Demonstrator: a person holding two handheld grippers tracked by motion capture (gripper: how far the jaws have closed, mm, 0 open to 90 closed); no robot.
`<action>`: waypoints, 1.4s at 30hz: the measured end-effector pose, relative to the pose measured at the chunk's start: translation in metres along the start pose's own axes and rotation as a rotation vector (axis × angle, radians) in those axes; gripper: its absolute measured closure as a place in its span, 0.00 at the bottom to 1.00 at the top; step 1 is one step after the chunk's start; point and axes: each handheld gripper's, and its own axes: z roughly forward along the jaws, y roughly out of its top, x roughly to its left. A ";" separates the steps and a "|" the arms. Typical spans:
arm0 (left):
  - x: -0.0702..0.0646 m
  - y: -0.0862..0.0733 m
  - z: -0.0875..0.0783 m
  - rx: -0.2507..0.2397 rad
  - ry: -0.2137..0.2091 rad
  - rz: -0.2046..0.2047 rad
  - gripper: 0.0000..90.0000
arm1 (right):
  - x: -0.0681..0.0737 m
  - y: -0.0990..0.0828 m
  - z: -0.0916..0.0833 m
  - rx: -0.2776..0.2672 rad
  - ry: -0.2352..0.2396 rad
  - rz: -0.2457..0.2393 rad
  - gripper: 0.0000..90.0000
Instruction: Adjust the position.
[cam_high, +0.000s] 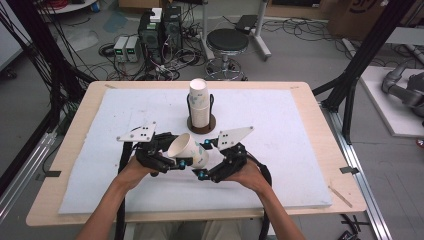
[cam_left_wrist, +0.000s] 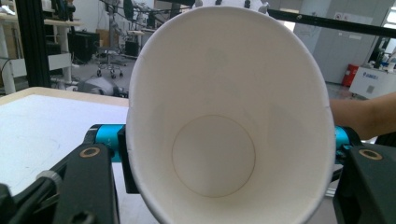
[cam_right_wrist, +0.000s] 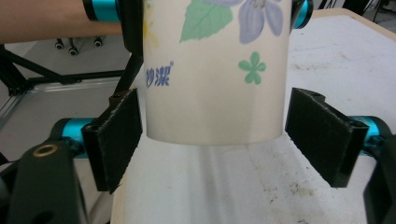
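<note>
White foam covers the table (cam_high: 300, 150); at frame centre the left gripper (cam_high: 167, 159) is clamped on a tilted paper cup (cam_high: 187, 149) near its rim — light, thin-walled, easily crushed. The right gripper (cam_right_wrist: 212, 140) has its jaws apart, flanking the base — grip gently there.

Paper cup (cam_left_wrist: 229, 121) rim cropped at bottom edge, hiding left tool's (cam_left_wrist: 229, 186) pads; printed text (cam_right_wrist: 159, 77) cut short

A black round stool (cam_high: 227, 41) stands on the cable-strewn floor (cam_high: 300, 55) beyond the table (cam_high: 305, 95).
</note>
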 end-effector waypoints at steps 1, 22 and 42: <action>0.000 0.000 0.000 0.001 0.000 0.000 0.39 | 0.000 0.000 0.000 0.001 -0.014 0.003 0.19; -0.002 0.010 -0.022 0.144 0.142 0.051 0.39 | -0.005 -0.010 -0.028 0.029 -0.152 0.024 0.19; -0.002 0.013 -0.025 0.250 0.268 0.072 0.39 | -0.005 -0.049 -0.070 -0.007 -0.422 0.107 0.19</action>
